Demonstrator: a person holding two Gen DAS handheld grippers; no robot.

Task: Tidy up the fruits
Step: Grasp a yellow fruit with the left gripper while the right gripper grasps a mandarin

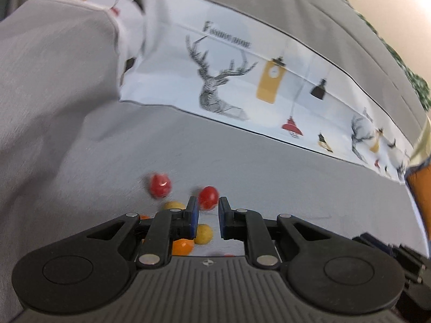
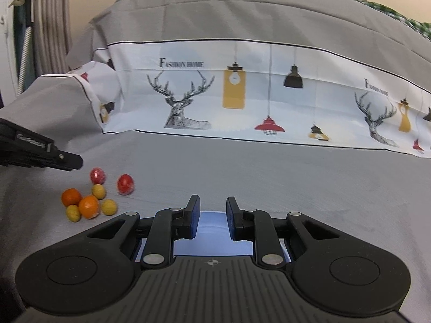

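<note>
Small round fruits lie in a cluster on a grey bed sheet. In the right wrist view I see two red ones [image 2: 125,184], two orange ones [image 2: 89,206] and three yellow ones [image 2: 108,206] at the left. My left gripper [image 1: 208,208] is open and hovers over the cluster, a red fruit [image 1: 208,197] just beyond its fingertips, a yellow fruit [image 1: 203,233] and an orange fruit [image 1: 183,246] below it. It also shows in the right wrist view [image 2: 68,161]. My right gripper [image 2: 213,210] is open and empty above a light blue object [image 2: 212,231].
A white band of bedding printed with deer and lamps [image 2: 242,99] runs across behind the fruits. A folded grey cover [image 1: 54,94] rises at the left. An orange object [image 1: 421,188] sits at the right edge of the left wrist view.
</note>
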